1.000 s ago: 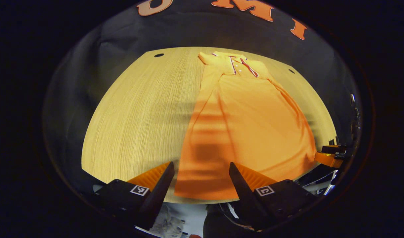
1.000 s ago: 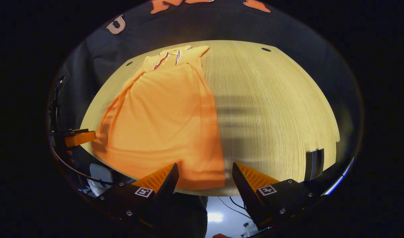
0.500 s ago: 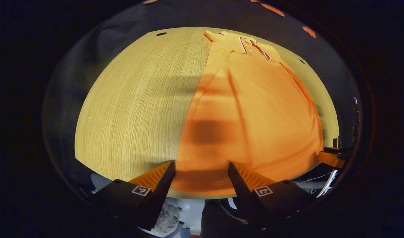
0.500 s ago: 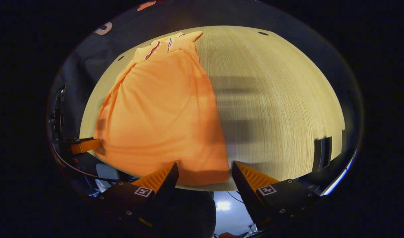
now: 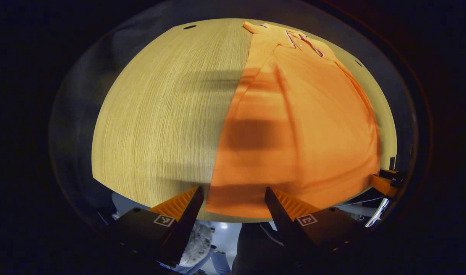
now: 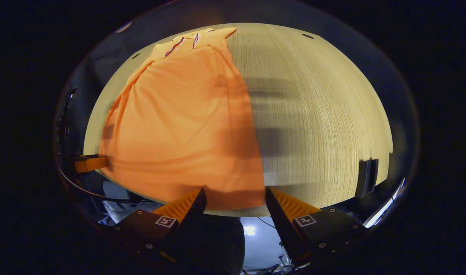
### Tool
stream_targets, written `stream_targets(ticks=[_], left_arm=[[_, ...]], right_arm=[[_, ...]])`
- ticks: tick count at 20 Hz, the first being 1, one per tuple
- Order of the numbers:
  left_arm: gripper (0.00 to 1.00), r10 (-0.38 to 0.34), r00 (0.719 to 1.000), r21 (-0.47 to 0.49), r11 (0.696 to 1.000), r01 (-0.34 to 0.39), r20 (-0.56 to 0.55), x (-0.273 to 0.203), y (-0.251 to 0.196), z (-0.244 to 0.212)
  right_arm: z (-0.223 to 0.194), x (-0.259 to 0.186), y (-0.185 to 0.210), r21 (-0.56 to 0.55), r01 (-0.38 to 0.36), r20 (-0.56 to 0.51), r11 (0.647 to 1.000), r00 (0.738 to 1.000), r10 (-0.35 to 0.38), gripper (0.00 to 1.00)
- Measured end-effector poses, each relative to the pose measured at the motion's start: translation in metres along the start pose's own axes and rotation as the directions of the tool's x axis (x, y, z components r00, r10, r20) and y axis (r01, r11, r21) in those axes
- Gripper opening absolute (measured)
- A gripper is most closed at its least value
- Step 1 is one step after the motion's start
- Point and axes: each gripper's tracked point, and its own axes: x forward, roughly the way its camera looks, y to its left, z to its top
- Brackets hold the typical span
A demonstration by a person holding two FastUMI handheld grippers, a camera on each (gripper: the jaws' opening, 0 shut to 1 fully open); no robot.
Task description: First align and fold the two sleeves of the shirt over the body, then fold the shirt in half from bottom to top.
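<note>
Both hand-held grippers spread wide at the near hem of an orange shirt.

Nearest, left hand-held gripper (image 5: 234, 198) with fingers wide apart, gripping nothing, poised at the shirt's (image 5: 294, 122) near left hem corner by the surface (image 5: 160, 114) edge. Likewise right hand-held gripper (image 6: 234, 198), fingers wide apart and gripping nothing, at the near right hem corner of the shirt (image 6: 179, 122). Farther out, narrow folded body lying flat on the wooden surface (image 6: 316, 107), sleeves already laid over it. Farthest, collar (image 6: 187, 40) with dark trim near the far edge. No containers in sight.
</note>
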Motion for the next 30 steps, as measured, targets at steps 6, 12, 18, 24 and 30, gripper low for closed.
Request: stream_targets(ticks=[6, 12, 18, 24, 30], left_arm=[[0.99, 0.003, 1.0, -0.013, 1.0, -0.003, -0.031, 0.0, 0.003, -0.003], [0.75, -0.002, 0.998, -0.009, 1.0, 0.001, -0.069, 0.003, -0.006, 0.001], [0.01, -0.215, 0.974, -0.087, 0.974, 0.209, -0.07, -0.007, -0.033, 0.0], [0.01, -0.229, 0.973, -0.022, 0.973, 0.229, 0.012, -0.029, -0.03, 0.028], [0.01, -0.251, 0.962, 0.061, 0.967, 0.246, 0.106, -0.059, -0.04, 0.068]], right_arm=[[0.003, 0.003, -0.002, -0.053, 0.053, -0.033, 0.997, 0.998, -0.054, 0.94], [0.004, 0.003, 0.012, -0.065, 0.005, -0.058, 0.998, 0.998, -0.009, 0.49], [0.004, 0.001, 0.028, 0.094, -0.131, -0.066, 0.987, 0.988, 0.138, 0.1], [0.031, -0.023, 0.032, 0.134, -0.14, 0.048, 0.981, 0.99, 0.135, 0.1], [0.072, -0.049, 0.024, 0.135, -0.137, 0.143, 0.981, 0.983, 0.117, 0.1]])
